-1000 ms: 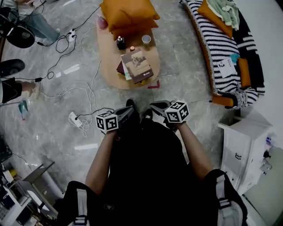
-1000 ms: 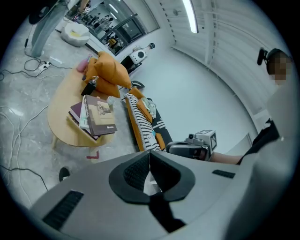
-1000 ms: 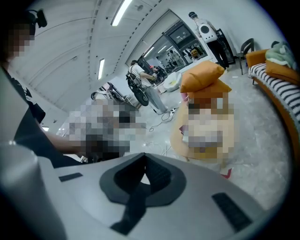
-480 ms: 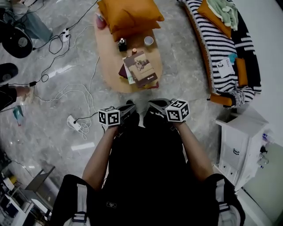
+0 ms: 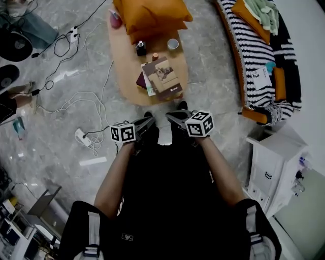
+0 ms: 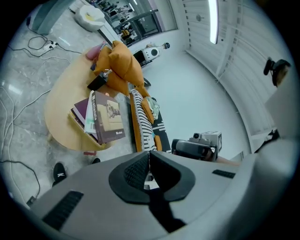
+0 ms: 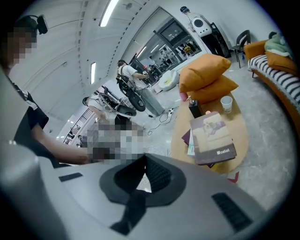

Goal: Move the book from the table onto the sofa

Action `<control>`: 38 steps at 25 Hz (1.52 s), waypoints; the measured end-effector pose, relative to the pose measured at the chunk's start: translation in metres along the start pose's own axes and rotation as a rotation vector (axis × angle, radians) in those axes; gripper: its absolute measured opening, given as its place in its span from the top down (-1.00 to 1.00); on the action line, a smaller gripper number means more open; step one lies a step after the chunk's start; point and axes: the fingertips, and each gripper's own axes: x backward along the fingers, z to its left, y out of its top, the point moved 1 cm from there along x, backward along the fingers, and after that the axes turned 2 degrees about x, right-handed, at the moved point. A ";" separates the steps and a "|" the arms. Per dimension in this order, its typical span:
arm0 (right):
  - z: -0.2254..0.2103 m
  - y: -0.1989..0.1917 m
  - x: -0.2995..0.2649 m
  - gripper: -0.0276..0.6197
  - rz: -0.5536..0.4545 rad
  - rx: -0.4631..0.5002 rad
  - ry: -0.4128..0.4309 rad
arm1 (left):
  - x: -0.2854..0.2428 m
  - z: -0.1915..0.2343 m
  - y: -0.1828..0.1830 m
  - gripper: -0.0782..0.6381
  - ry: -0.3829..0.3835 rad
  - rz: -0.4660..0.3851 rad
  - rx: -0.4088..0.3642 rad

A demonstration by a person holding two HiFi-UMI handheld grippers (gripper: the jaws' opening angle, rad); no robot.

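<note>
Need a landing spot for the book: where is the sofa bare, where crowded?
The sofa is bare between the green cloth on the far orange cushion and the white paper. Crowded at its near end: paper, teal item, near orange cushion.

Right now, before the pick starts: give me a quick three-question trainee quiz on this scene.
1. True or false: the left gripper and right gripper are both shut and empty.
2. The top book lies in a stack on: A) the table; B) the sofa; C) the floor.
3. Fill in: the cushions on the table are ____ in colour.
Key: 1 true; 2 A; 3 orange.
</note>
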 end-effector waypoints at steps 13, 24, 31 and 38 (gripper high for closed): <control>-0.067 -0.012 -0.021 0.89 0.194 0.017 0.081 | -0.049 0.034 0.021 0.75 0.010 -0.065 0.121; -0.126 -0.025 -0.074 0.89 0.267 -0.023 0.095 | -0.089 0.095 0.031 0.75 0.057 -0.036 0.165; -0.144 -0.038 -0.079 0.89 0.322 -0.004 0.116 | -0.110 0.130 0.026 0.75 0.048 -0.007 0.188; -0.161 -0.045 -0.080 0.89 0.292 -0.055 0.123 | -0.123 0.155 0.021 0.58 0.066 0.008 0.202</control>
